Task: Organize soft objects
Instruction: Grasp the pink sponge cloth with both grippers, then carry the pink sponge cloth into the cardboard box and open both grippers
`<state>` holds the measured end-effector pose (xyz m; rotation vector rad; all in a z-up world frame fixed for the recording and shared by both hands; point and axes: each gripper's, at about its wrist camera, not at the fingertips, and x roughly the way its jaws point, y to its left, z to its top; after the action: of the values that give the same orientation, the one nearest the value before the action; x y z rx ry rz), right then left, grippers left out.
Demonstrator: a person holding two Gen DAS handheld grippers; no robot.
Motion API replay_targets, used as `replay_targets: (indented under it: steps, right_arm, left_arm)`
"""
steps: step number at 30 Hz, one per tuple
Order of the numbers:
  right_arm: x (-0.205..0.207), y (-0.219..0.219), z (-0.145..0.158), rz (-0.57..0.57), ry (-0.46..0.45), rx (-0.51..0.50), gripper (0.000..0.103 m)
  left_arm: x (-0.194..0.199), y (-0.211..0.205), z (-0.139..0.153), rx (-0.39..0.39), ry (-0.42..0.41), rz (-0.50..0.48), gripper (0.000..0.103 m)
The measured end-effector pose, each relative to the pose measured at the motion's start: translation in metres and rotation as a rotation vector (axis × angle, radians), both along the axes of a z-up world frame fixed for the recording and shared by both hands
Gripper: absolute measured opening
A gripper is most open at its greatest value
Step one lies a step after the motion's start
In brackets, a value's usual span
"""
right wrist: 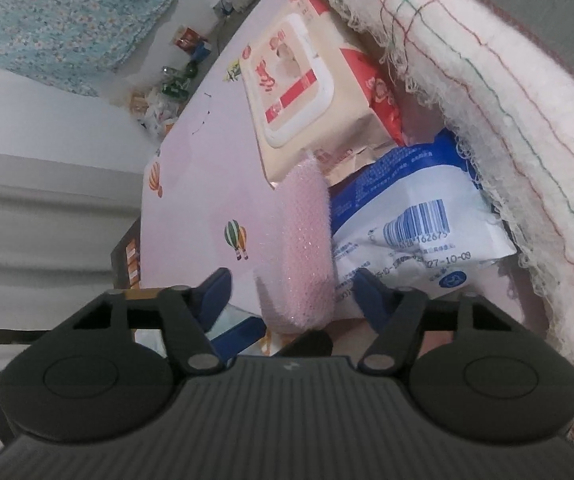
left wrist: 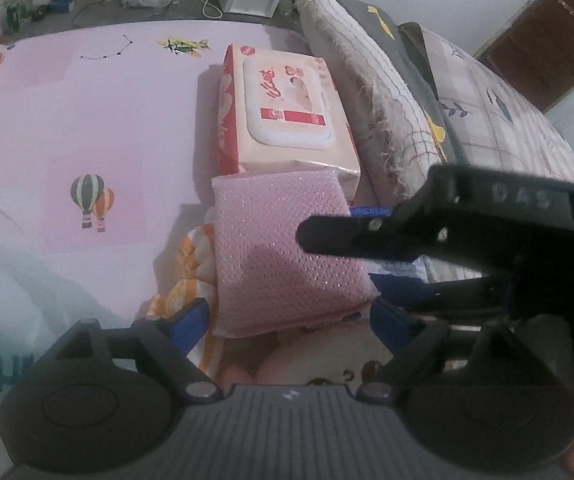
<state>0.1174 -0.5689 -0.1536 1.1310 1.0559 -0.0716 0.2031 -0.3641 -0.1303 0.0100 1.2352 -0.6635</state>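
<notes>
The pink sponge (left wrist: 283, 252) lies on the bed (left wrist: 87, 120), touching the wipes pack (left wrist: 287, 108). Left gripper (left wrist: 291, 318) jaws stand wide around its near end; right gripper (right wrist: 291, 294) jaws straddle it, not gripping.

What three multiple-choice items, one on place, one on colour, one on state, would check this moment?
1. The wet-wipes pack lies: A on the pink sheet beside the folded blanket; B on the floor; C inside a drawer.
2. The sponge is: A green; B pink; C black.
3. The left gripper has its jaws: A shut on the wipes; B apart, with the sponge's near end between them; C out of view.

Answers: A, the pack rests on the sheet next to the blanket; B, its mesh face is pink; B, both blue fingers flank the sponge with gaps.
</notes>
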Motion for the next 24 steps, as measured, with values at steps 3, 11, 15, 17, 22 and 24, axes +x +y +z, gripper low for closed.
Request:
replay_targets:
  steps: [3, 11, 15, 17, 22, 24]
  right_arm:
    - [0.000, 0.001, -0.007, -0.010, -0.001, 0.015, 0.042]
    - [-0.013, 0.000, 0.005, -0.016, -0.056, 0.009, 0.030]
    - [-0.028, 0.004, 0.028, -0.011, -0.105, 0.000, 0.030]
    - [-0.039, 0.009, 0.043, -0.010, -0.136, 0.005, 0.030]
    - [-0.052, 0.042, 0.073, 0.003, -0.190, 0.034, 0.029]
    - [-0.051, 0.064, 0.082, 0.023, -0.211, 0.053, 0.029]
  left_arm:
    - [-0.001, -0.003, 0.002, -0.007, -0.014, -0.006, 0.087]
    - [-0.014, 0.000, 0.022, -0.037, -0.045, -0.026, 0.084]
    - [-0.027, 0.010, 0.047, -0.057, -0.081, -0.037, 0.084]
    - [-0.035, 0.019, 0.062, -0.057, -0.107, -0.047, 0.084]
    - [-0.052, 0.063, 0.098, -0.017, -0.173, -0.046, 0.084]
    - [-0.052, 0.091, 0.109, 0.000, -0.179, -0.026, 0.084]
